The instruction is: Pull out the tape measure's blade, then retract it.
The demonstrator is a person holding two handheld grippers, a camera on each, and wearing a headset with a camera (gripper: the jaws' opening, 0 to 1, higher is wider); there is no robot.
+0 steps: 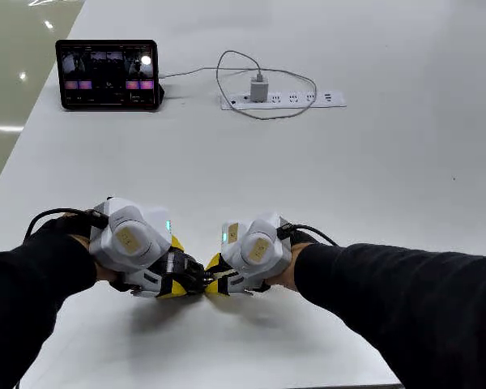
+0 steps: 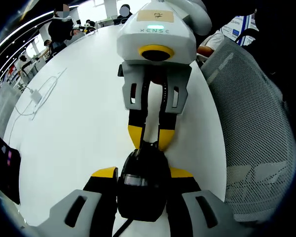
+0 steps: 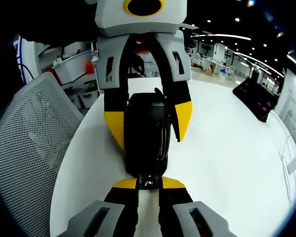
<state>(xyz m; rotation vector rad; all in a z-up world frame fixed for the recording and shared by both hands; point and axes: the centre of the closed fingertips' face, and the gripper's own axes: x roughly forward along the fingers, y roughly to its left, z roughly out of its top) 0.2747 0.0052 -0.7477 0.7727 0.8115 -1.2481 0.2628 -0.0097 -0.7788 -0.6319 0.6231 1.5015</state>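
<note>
So the tape measure [image 2: 140, 192] is clamped across its black case by the left gripper [image 2: 142, 173], jaws snug on both flat sides. The right gripper [image 3: 149, 183] sits nose to nose with it, yellow tips pinched shut on the blade tip [image 2: 149, 144] right at the case's mouth. Basically no blade is out yet, so I'd call this the very start of the pull. The table [image 1: 373, 162] is right under the case. I can't tell if the case touches it or hangs just above. The tablet [image 1: 109, 74] and power strip [image 1: 283, 100] are well beyond the case, so nothing's in the way.

Tips for the pull, just my take: hold the case hand dead steady and move the other one straight away from the case's mouth, along the blade's line. Pull at an angle and the blade probably twists, or the little hook slips out of the pinch. Go slow and even. For the retract, I'd walk the tip back toward the case rather than let go, since a spring blade likely snaps back hard.
</note>
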